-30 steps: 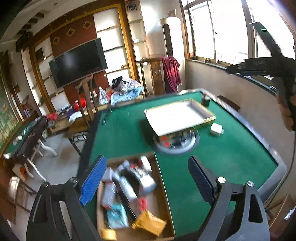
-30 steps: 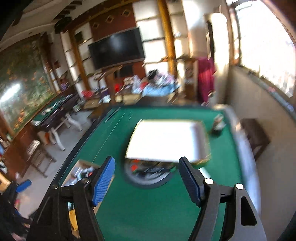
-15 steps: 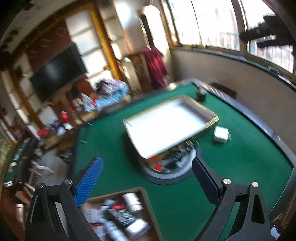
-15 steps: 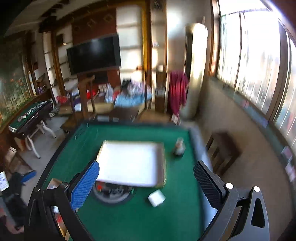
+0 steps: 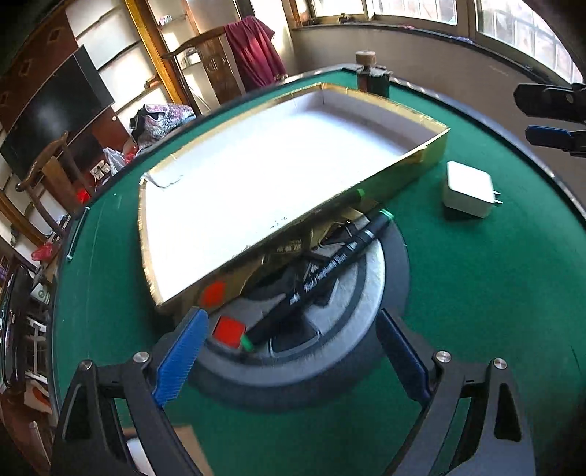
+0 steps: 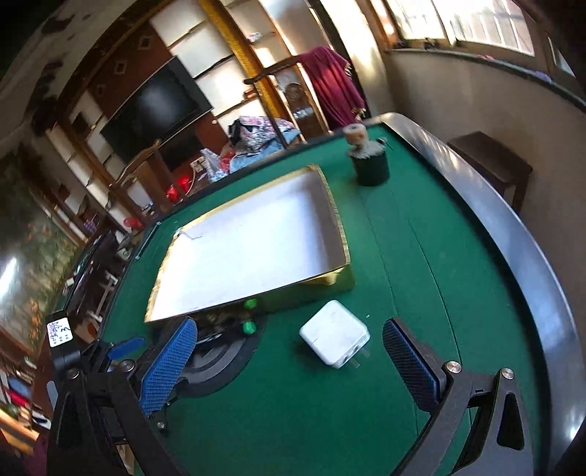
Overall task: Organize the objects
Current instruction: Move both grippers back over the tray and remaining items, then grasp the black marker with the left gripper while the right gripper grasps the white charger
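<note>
Black marker point(image 5: 322, 272) only in left view, dark cup point(image 6: 370, 165) clearer in right; both grippers' fingers wide apart, empty.

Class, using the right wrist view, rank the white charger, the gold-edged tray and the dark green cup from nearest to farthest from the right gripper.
1. White charger: just ahead, between the open fingers of the right gripper.
2. Gold-edged tray: beyond it, to the left.
3. Dark green cup: far edge, slightly right.

Wall-mounted television point(image 6: 155, 110), wooden shelving point(image 6: 234, 47), sunlit windows point(image 6: 461, 22), dark stool point(image 6: 490, 161)
</note>
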`<state>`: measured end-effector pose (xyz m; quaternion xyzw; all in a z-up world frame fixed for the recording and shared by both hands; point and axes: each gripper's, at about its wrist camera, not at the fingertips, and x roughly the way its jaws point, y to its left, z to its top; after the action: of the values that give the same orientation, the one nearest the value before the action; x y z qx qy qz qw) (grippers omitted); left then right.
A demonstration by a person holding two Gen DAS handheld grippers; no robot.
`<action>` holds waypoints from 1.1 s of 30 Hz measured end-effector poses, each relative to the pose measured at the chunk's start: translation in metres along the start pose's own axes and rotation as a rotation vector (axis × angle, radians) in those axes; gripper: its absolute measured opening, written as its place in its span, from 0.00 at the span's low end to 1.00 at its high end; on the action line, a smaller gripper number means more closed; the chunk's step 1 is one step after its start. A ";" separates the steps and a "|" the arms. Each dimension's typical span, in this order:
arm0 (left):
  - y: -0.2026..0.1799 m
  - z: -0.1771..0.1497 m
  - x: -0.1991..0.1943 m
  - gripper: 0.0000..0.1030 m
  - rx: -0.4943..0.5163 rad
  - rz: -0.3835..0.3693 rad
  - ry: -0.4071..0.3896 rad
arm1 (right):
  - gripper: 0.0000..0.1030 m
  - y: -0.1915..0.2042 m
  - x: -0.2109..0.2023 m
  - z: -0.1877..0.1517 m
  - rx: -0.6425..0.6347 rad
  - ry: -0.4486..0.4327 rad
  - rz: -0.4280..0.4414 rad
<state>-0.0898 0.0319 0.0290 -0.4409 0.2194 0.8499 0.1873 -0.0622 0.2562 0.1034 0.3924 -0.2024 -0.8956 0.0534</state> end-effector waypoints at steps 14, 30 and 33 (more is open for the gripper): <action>-0.021 0.010 0.020 0.34 -0.010 -0.179 0.069 | 1.00 -0.055 0.031 0.003 0.124 0.026 -0.002; -0.056 0.001 0.012 0.48 -0.031 -0.096 -0.007 | 1.00 -0.059 0.064 -0.008 0.097 0.114 -0.011; -0.048 -0.003 0.011 0.39 -0.100 -0.140 0.010 | 1.00 -0.057 0.065 -0.008 0.083 0.109 -0.018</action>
<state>-0.0690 0.0721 0.0087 -0.4683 0.1464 0.8424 0.2227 -0.0970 0.2888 0.0315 0.4444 -0.2325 -0.8642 0.0403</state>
